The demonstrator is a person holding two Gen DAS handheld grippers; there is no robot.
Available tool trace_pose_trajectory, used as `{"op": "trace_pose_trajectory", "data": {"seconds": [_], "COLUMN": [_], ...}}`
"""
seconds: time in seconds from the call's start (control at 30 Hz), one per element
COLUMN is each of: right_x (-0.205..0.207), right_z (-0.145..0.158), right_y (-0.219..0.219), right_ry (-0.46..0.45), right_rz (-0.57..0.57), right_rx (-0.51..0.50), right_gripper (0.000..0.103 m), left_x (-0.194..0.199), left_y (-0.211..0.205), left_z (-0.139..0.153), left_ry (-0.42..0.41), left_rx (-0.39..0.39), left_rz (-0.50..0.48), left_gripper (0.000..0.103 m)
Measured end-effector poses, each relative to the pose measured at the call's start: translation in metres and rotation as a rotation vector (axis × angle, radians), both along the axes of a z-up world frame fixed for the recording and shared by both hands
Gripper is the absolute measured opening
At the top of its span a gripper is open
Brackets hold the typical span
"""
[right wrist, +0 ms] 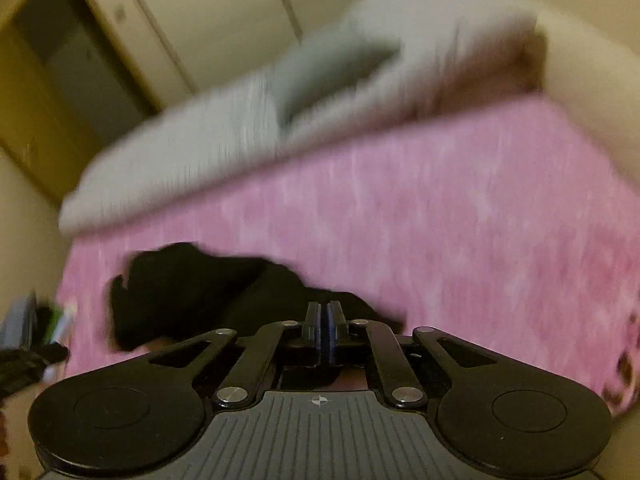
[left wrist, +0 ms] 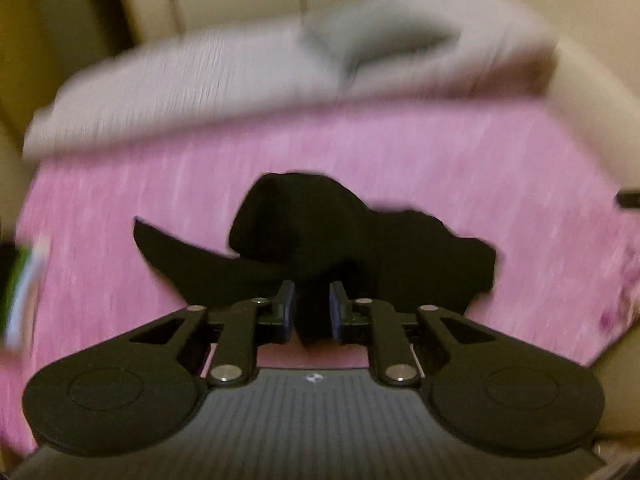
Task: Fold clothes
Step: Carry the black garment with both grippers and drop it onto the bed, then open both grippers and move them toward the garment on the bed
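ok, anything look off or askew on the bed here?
Only the black garment: crumpled in a heap on the pink bedspread, not flat. The left gripper pinches a bunch of it. Both views are motion-blurred.

Your left gripper (left wrist: 313, 309): jaws slightly apart, pinching a bunch of the black garment (left wrist: 312, 236) | your right gripper (right wrist: 324, 332): pads pressed flat together, whether cloth sits between them is unclear

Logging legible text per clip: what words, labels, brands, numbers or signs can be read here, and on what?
No readable text.
Left gripper base: small white emblem, not lettering.
Right gripper base: small crosshair mark, no words.
Green and white item at bed's edge: blurred, unreadable.
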State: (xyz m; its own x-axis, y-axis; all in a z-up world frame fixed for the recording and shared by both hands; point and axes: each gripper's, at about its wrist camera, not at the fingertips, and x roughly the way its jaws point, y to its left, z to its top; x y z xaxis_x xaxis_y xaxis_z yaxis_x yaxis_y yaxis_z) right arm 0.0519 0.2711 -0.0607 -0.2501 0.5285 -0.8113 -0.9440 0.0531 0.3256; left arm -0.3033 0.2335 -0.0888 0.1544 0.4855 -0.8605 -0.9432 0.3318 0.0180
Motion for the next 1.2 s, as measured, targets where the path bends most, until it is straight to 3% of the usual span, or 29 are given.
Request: {"op": "trace_pose_trajectory", "data": {"seconds": [0.07,0.13,0.23,0.4,0.47,0.63,0.87,1.2], "right_x": [0.004,-0.012,-0.056,-0.090,-0.088,-0.071,-0.057,-0.044], "right_z": [-0.027,-0.034,-0.043,-0.036,-0.040,-0.056,-0.056,-0.050], "right_y": [-0.004,-0.020,-0.058,-0.098,-0.113,-0.137,-0.163,-0.170], "right_ry": [-0.010,-0.029,-0.074,-0.095,-0.094,-0.119,-0.142,-0.139], "right_rz": [0.039,0.089,0.176,0.286,0.312,0.341,0.358,0.379], "right_rx": [-0.065,-0.102,-0.104,-0.058,-0.057,-0.102,-0.109,-0.084], "right_gripper": [0.008,0.009,0.016,0.039,0.042,0.044,0.044,0.045], "left_x": [-0.008,-0.028,-0.026,0.007,0.015,0.026,0.030,0.035], "left_y": [-0.024,-0.040,-0.057,-0.074,-0.083,-0.118,-0.160,-0.174], "left_z": [-0.026,-0.036,-0.027,-0.016,-0.015,-0.020,-0.017,-0.011], "left_ry": [0.015,0.007,0.012,0.052,0.073,0.109,0.144,0.136], "left_rx": [-0.077,-0.100,-0.076,-0.034,-0.022,-0.031,-0.007,0.021], "left_rz": [0.057,0.092,0.115,0.132,0.138,0.170,0.230,0.246], "left_gripper": [0.014,0.014,0.014,0.017,0.018,0.021,0.023,0.024]}}
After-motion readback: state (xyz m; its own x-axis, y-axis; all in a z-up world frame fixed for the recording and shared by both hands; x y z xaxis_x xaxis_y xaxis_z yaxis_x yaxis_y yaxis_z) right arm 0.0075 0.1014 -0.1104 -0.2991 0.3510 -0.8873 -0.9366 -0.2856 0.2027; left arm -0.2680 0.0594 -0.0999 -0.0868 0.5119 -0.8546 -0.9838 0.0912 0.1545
